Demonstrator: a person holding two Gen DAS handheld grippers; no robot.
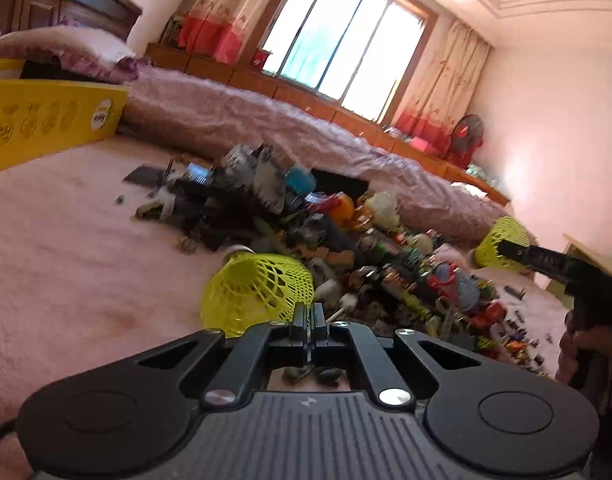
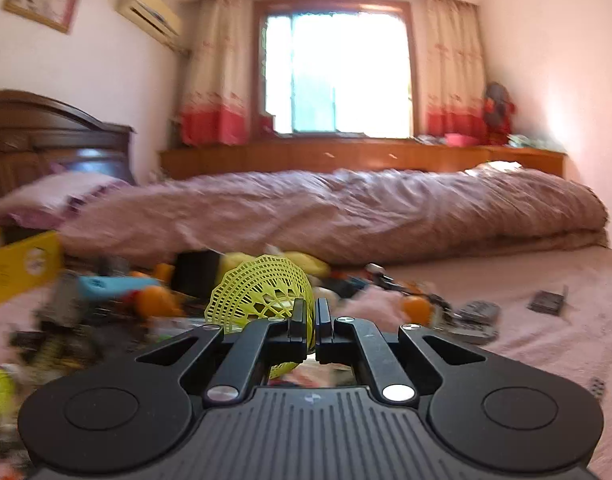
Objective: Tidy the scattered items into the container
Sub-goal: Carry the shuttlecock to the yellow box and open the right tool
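I am over a pink bed with a heap of scattered toys and small items (image 1: 346,236). My left gripper (image 1: 310,312) is shut on the mesh rim of a yellow-green shuttlecock (image 1: 253,288) that lies on its side at the heap's near edge. My right gripper (image 2: 310,312) is shut on a second yellow shuttlecock (image 2: 261,288), pinching its skirt above the clutter. In the left wrist view that right gripper (image 1: 506,246) and its shuttlecock (image 1: 494,236) show at the far right. The yellow box (image 1: 53,120) stands open at the left, also seen in the right wrist view as a yellow box (image 2: 21,272).
A rolled brown quilt (image 2: 346,212) runs across the bed behind the heap. Remote controls (image 2: 478,316) and a dark flat item (image 2: 546,302) lie on the blanket to the right. A pillow (image 1: 65,48) and wooden headboard (image 2: 45,132) are at the left. A hand (image 1: 578,352) holds the right gripper.
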